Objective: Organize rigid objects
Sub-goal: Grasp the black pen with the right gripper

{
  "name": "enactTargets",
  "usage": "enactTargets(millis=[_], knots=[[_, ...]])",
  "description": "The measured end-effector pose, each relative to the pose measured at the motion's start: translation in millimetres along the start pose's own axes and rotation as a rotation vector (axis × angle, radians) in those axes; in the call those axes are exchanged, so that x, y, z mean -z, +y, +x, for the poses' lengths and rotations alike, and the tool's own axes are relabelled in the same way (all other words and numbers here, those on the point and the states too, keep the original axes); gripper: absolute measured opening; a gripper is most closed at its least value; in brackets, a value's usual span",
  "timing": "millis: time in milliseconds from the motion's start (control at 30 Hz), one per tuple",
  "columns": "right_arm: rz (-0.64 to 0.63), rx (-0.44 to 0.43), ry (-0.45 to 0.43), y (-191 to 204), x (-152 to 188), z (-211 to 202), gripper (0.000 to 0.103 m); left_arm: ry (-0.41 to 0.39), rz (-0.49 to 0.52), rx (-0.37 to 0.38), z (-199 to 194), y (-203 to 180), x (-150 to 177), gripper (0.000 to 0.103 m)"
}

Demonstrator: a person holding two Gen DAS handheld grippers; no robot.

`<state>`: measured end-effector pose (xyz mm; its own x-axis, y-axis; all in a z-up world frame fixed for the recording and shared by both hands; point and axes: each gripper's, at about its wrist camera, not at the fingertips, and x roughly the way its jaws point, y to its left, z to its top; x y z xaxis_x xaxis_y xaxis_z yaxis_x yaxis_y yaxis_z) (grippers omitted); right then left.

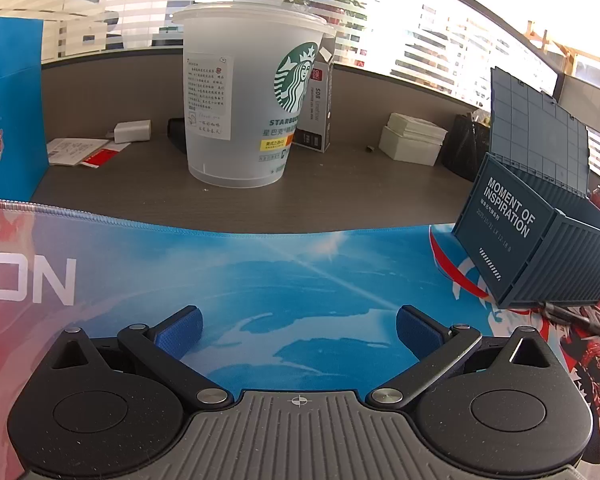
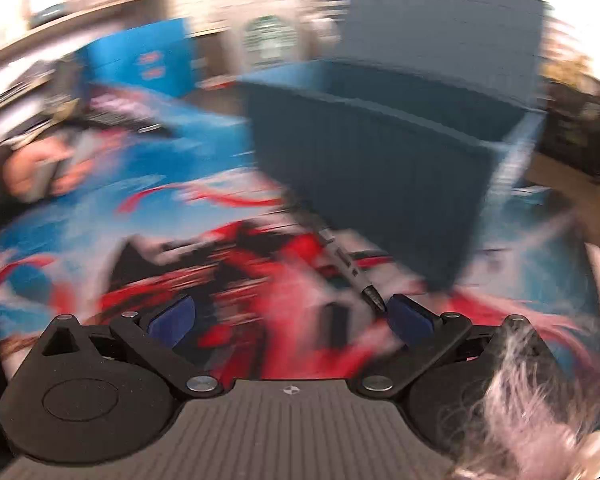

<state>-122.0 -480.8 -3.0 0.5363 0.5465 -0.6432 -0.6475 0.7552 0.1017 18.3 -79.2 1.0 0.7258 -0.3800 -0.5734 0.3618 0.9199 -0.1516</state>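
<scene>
A blue container-shaped box [image 1: 540,236] with its lid raised stands on the printed desk mat [image 1: 260,280] at the right. A dark pen [image 1: 580,316] lies on the mat beside its near corner. My left gripper [image 1: 298,330] hovers open over the mat with nothing between its fingers. The right wrist view is blurred. There my right gripper [image 2: 290,318] stands wide open over the mat, and the pen [image 2: 348,268] lies with its tip close to the right finger [image 2: 410,318], not gripped. The box [image 2: 380,152] rises just behind the pen.
A clear plastic cup [image 1: 244,100] stands on the desk beyond the mat. A blue paper bag [image 1: 8,112] is at the left. White boxes [image 1: 412,140], a small carton [image 1: 318,108], a charger [image 1: 134,131] and papers [image 1: 80,152] lie along the back partition. A hand [image 2: 32,172] shows at the left.
</scene>
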Motion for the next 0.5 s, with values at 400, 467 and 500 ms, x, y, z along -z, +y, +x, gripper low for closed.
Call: enactTargets(millis=[400,467,500], knots=[[-0.066,0.16,0.021,11,-29,38,0.091,0.001,0.003,-0.003,0,-1,0,0.103],[-0.05,0.133,0.009,11,-31,41,0.078,0.002,0.006,-0.006,0,-1,0,0.103],[-0.034,0.122,0.004,10,-32,41,0.069,0.003,0.007,-0.007,0,-2,0,0.103]])
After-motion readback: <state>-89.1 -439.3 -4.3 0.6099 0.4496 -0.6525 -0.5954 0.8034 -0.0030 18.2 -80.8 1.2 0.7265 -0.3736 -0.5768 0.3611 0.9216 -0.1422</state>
